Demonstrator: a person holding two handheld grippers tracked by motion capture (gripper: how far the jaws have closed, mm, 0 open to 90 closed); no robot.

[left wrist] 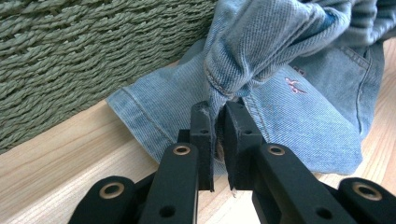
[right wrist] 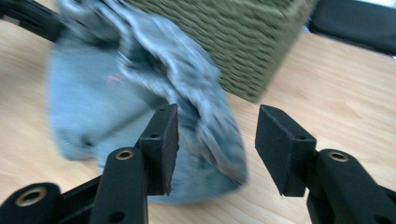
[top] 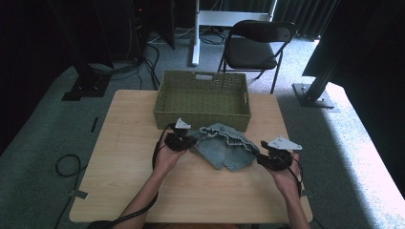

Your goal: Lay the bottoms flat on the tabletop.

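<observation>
The shorts (top: 223, 145) lay crumpled on the wooden surface (top: 124, 157), just near of the basket (top: 202, 99), between the two hands.

The left gripper (top: 189, 140) was at the left edge of the shorts. In the left gripper view its fingers (left wrist: 201, 135) were pinched shut on a bunched fold of the denim (left wrist: 261, 70); the cloth ran down into the narrow slit between the pads and rose from them in a gathered peak. Below that fold a flat part of the shorts rested on the surface, close against the basket wall (left wrist: 70, 60).

The right gripper (top: 264, 159) was at the right edge of the shorts. In the right gripper view (right wrist: 217, 149) its fingers (right wrist: 161, 144) stood apart, gripping nothing. The blurred elastic waistband (right wrist: 196, 116) lay just beyond and partly behind the left finger, reaching into the left part of the gap; whether it touched that pad could not be told. The right finger (right wrist: 282, 149) stood over bare surface, apart from the cloth. The basket corner (right wrist: 243, 51) showed beyond.
</observation>
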